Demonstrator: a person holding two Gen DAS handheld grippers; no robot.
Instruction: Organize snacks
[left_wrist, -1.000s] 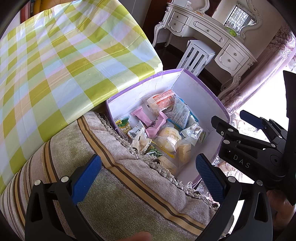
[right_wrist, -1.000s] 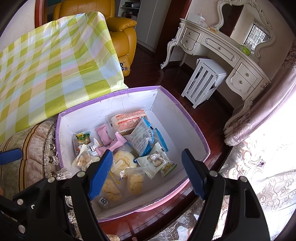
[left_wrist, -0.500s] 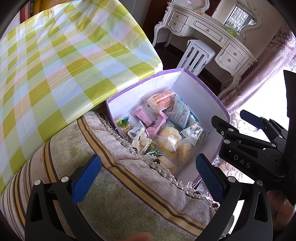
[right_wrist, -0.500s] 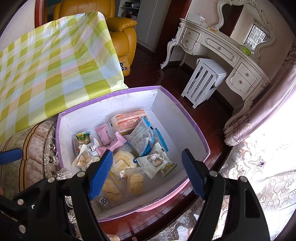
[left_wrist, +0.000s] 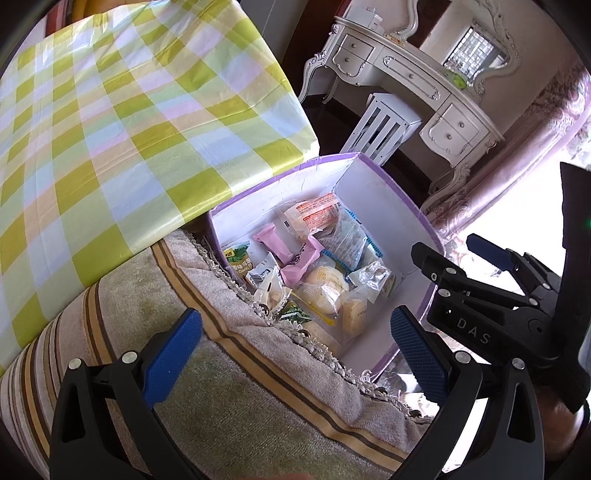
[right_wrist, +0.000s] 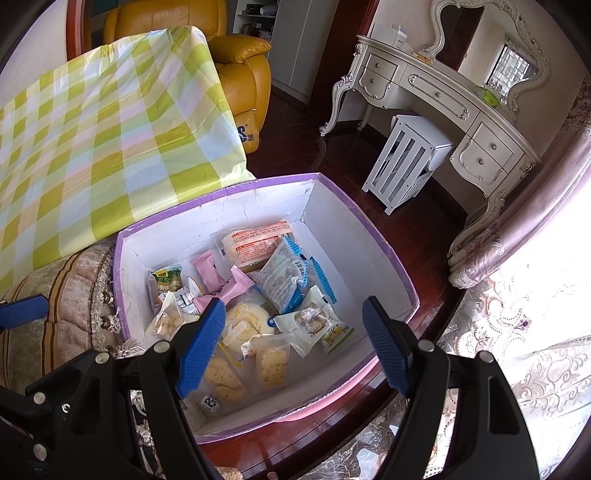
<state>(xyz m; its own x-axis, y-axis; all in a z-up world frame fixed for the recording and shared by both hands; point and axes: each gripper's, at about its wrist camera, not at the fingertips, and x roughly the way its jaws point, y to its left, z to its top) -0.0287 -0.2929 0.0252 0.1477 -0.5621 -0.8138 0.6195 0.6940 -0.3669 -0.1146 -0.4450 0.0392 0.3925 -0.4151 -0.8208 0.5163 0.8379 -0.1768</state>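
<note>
A purple-rimmed white box (right_wrist: 184, 229) on the dark floor holds several wrapped snacks: an orange-labelled pack (right_wrist: 258, 247), pink packs (right_wrist: 208, 271), a blue-and-white pack (right_wrist: 284, 284), a round bun (right_wrist: 243, 321) and bagged biscuits (right_wrist: 271, 362). My right gripper (right_wrist: 293, 343) hangs open above the box's near side with nothing between its fingers. My left gripper (left_wrist: 295, 350) is open and empty over a striped towel-covered cushion (left_wrist: 184, 332) to the left of the box (left_wrist: 376, 221). In the left wrist view the right gripper (left_wrist: 454, 254) shows at the right.
A table with a green-and-yellow check cloth (right_wrist: 92, 140) stands behind the box and overhangs the cushion. Farther back are a yellow armchair (right_wrist: 243, 74), a white dressing table (right_wrist: 443, 99) and a white slatted stool (right_wrist: 406, 158). A lace curtain (right_wrist: 535, 350) hangs at the right.
The left wrist view has tipped slightly, so the box sits a little lower in it. The right gripper and the snacks have not moved.
</note>
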